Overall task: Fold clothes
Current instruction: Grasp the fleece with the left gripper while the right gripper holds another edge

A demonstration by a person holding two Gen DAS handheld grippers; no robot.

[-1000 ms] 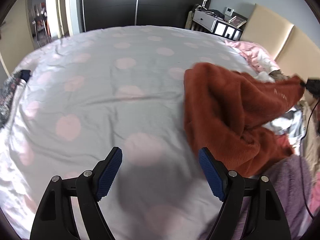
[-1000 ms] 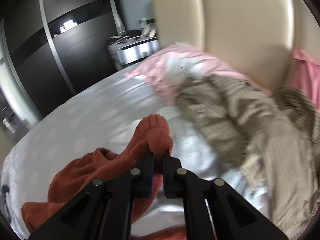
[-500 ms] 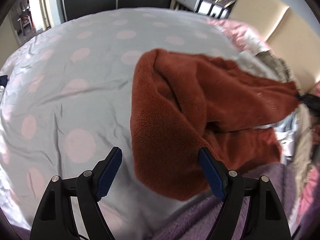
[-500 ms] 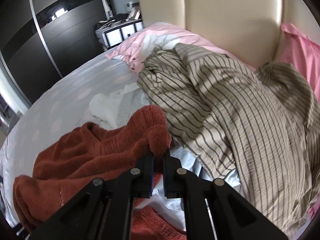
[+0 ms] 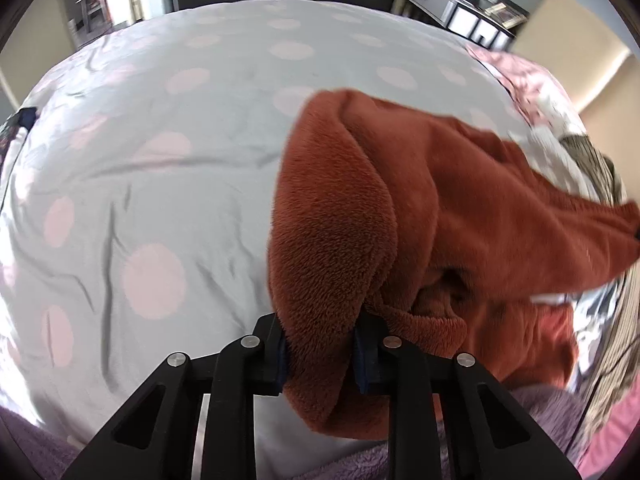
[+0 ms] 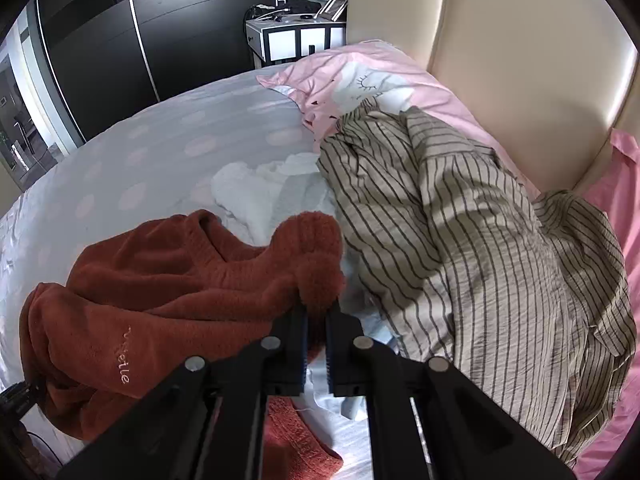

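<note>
Across the bed (image 5: 168,168) spreads a pale grey cover with pink dots, filling most of my left wrist view and running to the far dark wardrobe (image 6: 100,40). At the head of the bed stands a cream padded headboard (image 6: 520,60), with a pink pillow (image 6: 360,76) lying against it. On the right side of the bed a beige shirt with dark stripes (image 6: 480,240) lies crumpled in a heap, and a white garment (image 6: 256,192) sits just to its left, partly under it. A white bedside unit (image 6: 296,40) stands in the far corner beside the headboard.

The rust fleece sweater (image 5: 420,208) is stretched between my two grippers, hanging just above the cover near the heap, with pale lettering showing on one fold. My left gripper (image 5: 320,354) has just been closing, and a thick fold of the sweater sits between its blue pads, which now press it from both sides. My right gripper (image 6: 316,344) is pressed almost together, pinching another bunched edge of the same sweater, whose fluffy end sticks up past the fingertips. Near me, at the bottom edge of the left view, lies a purple fuzzy fabric (image 5: 532,408).
</note>
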